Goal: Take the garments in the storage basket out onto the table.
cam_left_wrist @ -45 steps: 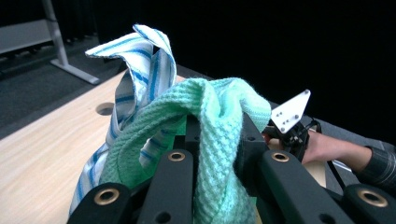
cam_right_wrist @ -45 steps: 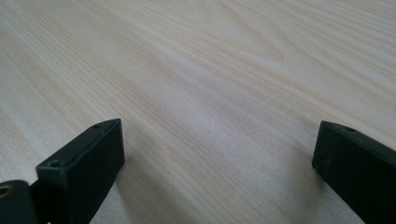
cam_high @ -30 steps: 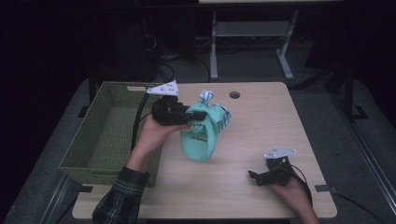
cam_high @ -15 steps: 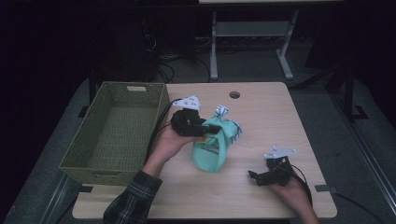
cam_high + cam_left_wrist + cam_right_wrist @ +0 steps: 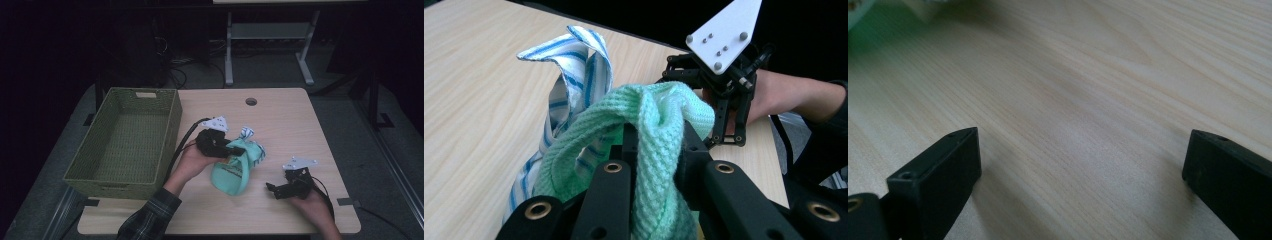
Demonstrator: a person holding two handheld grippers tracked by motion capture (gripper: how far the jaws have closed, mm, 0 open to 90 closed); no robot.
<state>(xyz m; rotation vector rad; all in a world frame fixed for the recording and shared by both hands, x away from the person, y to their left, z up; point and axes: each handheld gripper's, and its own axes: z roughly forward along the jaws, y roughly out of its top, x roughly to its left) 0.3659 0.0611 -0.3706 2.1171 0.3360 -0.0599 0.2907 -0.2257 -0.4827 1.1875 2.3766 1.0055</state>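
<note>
A mint-green knitted cloth [image 5: 235, 167] lies bunched at the middle of the table, with a blue-and-white striped cloth [image 5: 246, 134] sticking up behind it. My left gripper [image 5: 239, 150] is shut on the green cloth; in the left gripper view a thick fold of green cloth [image 5: 659, 145] is pinched between the jaws of my left gripper [image 5: 655, 150], and the striped cloth [image 5: 574, 65] hangs along its left side. My right gripper [image 5: 272, 190] rests near the table's front right, open, its jaws wide apart over bare wood in the right gripper view [image 5: 1080, 160].
A green woven basket [image 5: 172, 122] stands at the table's left side. A round cable hole [image 5: 251, 101] sits near the far edge. The wooden tabletop [image 5: 295, 125] is bare at the far right. A metal stand's legs [image 5: 270, 30] rise behind the table.
My left gripper has carried the cloth bundle right and down from beside the basket until the green cloth rests on the table's middle. The right gripper has stayed still.
</note>
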